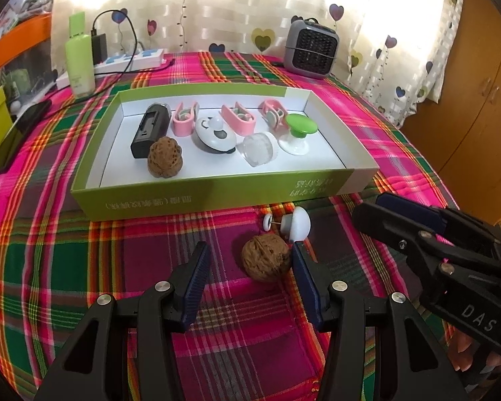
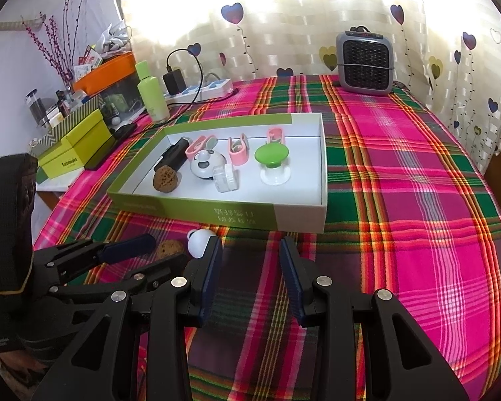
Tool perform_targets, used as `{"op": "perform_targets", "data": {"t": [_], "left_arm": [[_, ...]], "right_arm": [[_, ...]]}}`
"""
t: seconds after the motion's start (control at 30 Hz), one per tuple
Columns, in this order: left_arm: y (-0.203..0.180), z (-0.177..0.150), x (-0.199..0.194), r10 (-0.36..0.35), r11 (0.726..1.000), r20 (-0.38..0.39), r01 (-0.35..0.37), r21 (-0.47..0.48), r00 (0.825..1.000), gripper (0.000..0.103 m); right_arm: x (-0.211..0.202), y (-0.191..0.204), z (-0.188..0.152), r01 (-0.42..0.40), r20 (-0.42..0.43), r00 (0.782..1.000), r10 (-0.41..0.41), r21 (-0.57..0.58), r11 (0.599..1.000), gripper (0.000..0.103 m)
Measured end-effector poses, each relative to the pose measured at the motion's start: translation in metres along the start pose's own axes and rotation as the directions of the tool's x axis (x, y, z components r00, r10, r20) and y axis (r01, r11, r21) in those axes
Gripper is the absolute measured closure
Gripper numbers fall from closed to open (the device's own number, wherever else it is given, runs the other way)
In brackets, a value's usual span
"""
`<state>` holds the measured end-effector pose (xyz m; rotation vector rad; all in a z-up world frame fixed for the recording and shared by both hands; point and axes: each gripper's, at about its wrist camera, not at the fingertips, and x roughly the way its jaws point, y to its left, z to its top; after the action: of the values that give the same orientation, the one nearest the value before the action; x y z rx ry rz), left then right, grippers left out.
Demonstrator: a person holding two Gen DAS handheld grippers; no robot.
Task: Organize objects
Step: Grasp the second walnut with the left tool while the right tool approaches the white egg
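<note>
bare cloth rt of box free, box wall blocks fwd

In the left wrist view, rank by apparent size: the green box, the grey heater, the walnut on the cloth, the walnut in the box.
1. Green box, clearly largest.
2. Grey heater, though it stands farthest back.
3. The walnut on the cloth and the walnut in the box look alike; the one on the cloth is nearer, so no ranking.

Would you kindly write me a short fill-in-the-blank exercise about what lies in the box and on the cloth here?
1. The walnut on the cloth lies between the fingers of the ___ gripper.
2. Inside the green box lies ___ walnut.
3. The knob on the white suction base has a ___ top.
4. The right gripper holds ___.

Missing words: left; one; green; nothing
</note>
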<state>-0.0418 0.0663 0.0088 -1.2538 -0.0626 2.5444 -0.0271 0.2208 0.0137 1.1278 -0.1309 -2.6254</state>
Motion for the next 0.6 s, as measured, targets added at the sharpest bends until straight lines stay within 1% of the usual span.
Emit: {"op": "perform_targets", "data": {"t": [0.03,0.07,0.13,0.17,0.6], "left_arm": [[0.001,0.0,0.0,0.0,1.0,0.002,0.0,-0.002,1.0,0.057],[0.001,0.0,0.0,0.004,1.0,0.003,-0.004,-0.004,1.0,0.063],[0.003,0.0,0.0,0.011,1.0,0.002,-0.011,-0.006,1.0,0.072],[0.005,0.0,0.0,0.011,1.0,0.003,-0.011,-0.012,1.0,0.074],[0.033,-0.006,-0.01,0.035,0.997,0.018,-0.033,-0.074,0.999,0.074]], "right_arm": [[0.0,0.001,0.0,-0.001,-0.002,1.0,0.001,-0.001,1.0,0.066],[0.001,0.001,0.0,-0.002,-0.005,1.0,0.002,-0.002,1.0,0.066],[0.002,0.003,-0.001,-0.003,-0.008,1.0,0.003,-0.003,1.0,0.066],[0.003,0.003,-0.001,-0.004,-0.011,1.0,0.004,-0.004,1.0,0.066],[0.016,0.022,-0.001,-0.037,-0.04,0.999,0.036,-0.039,0.999,0.066]]}}
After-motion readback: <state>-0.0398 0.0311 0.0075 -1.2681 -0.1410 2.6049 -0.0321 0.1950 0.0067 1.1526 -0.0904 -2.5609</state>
